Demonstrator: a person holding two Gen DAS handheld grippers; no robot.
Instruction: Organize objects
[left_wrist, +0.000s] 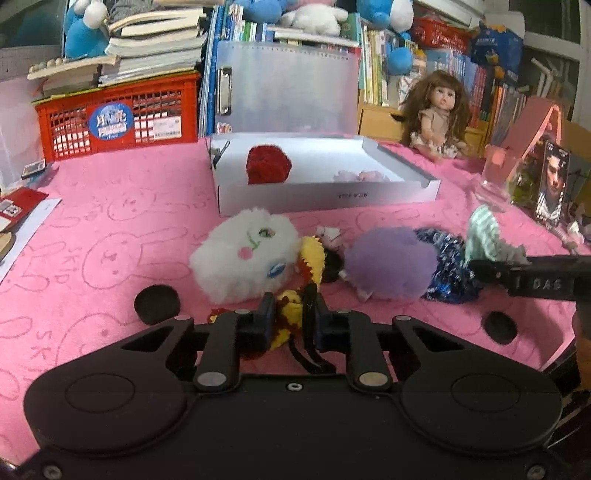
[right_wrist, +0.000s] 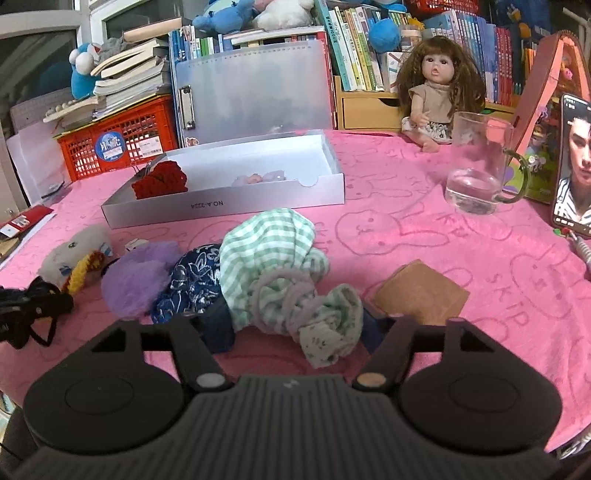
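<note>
The left claw (left_wrist: 290, 314) is pinched on a yellow knitted hair tie (left_wrist: 291, 308) lying on the pink bench (left_wrist: 110, 229), just in front of the white plush toy (left_wrist: 245, 254). The right claw (right_wrist: 299, 325) stands spread either side of a green checked scrunchie (right_wrist: 273, 254), apparently not yet gripping it. Both pieces look soft, light and squashy, so a grip across the bunched middle should hold. The white box (left_wrist: 328, 195) beyond already holds a red scrunchie (left_wrist: 267, 164).

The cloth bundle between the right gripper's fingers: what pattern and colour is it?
Green-and-white gingham check on the cloth bundle, clearest in the right wrist view.
</note>
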